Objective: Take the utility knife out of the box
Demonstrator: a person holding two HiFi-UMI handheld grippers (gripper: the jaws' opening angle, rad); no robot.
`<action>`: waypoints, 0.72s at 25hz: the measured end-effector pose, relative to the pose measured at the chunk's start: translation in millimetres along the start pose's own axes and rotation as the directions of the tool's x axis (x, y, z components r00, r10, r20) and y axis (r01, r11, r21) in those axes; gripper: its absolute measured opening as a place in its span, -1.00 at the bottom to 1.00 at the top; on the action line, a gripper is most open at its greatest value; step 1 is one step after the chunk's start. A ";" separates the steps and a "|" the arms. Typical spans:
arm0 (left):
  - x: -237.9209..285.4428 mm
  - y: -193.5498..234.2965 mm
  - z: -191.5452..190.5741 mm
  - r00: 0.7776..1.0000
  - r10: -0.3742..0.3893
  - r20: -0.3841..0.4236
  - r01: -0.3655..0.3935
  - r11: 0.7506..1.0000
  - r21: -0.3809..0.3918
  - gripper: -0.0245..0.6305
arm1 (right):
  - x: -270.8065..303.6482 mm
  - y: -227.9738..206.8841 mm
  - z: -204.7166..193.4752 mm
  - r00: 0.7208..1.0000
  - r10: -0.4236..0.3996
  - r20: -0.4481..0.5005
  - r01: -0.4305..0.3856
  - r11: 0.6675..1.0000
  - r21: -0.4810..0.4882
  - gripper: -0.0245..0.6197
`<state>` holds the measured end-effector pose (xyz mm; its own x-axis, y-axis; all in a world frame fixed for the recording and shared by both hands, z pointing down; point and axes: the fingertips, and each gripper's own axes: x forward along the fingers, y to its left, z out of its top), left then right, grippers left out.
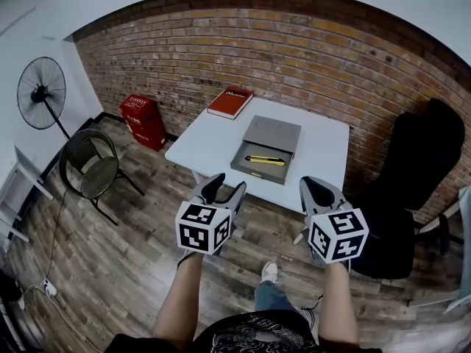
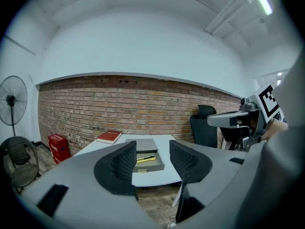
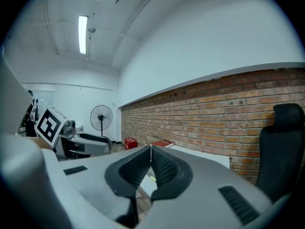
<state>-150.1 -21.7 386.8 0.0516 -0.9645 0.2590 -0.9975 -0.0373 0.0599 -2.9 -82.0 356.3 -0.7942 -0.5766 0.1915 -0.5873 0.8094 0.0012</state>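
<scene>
A yellow utility knife (image 1: pixel 265 160) lies in the tray of an open grey box (image 1: pixel 274 133) on a white table (image 1: pixel 206 142) in front of me. Both grippers hang in the air short of the table's near edge, apart from the box. My left gripper (image 1: pixel 226 186) is open with nothing between its fingers; in the left gripper view the knife (image 2: pixel 146 159) and the box (image 2: pixel 145 146) show far off through the gap of that gripper (image 2: pixel 152 149). My right gripper (image 1: pixel 318 186) is shut and empty, its pads meeting at the tips (image 3: pixel 150 149).
A red book (image 1: pixel 229 102) lies at the table's far left corner. A black office chair (image 1: pixel 419 175) stands right of the table. On the left are a round chair (image 1: pixel 92 168), a red case (image 1: pixel 144 120) by the brick wall and a standing fan (image 1: pixel 42 90).
</scene>
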 end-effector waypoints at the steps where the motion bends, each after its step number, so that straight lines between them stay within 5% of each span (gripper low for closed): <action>1: 7.8 4.1 0.1 1.000 0.002 -0.005 -0.002 1.000 0.010 -0.26 | 8.6 -4.5 0.0 1.000 0.002 -0.001 -0.002 1.000 0.002 -0.86; 18: 182.5 60.7 48.9 0.999 0.035 -0.021 -0.035 0.999 0.006 -0.26 | 156.7 -130.7 18.9 0.999 0.021 -0.032 -0.021 0.999 0.025 -0.87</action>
<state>-203.5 -212.8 390.5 0.0173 -0.9594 0.2815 -0.9990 -0.0048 0.0451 -53.6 -280.3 367.6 -0.8013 -0.5553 0.2226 -0.5744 0.8181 -0.0271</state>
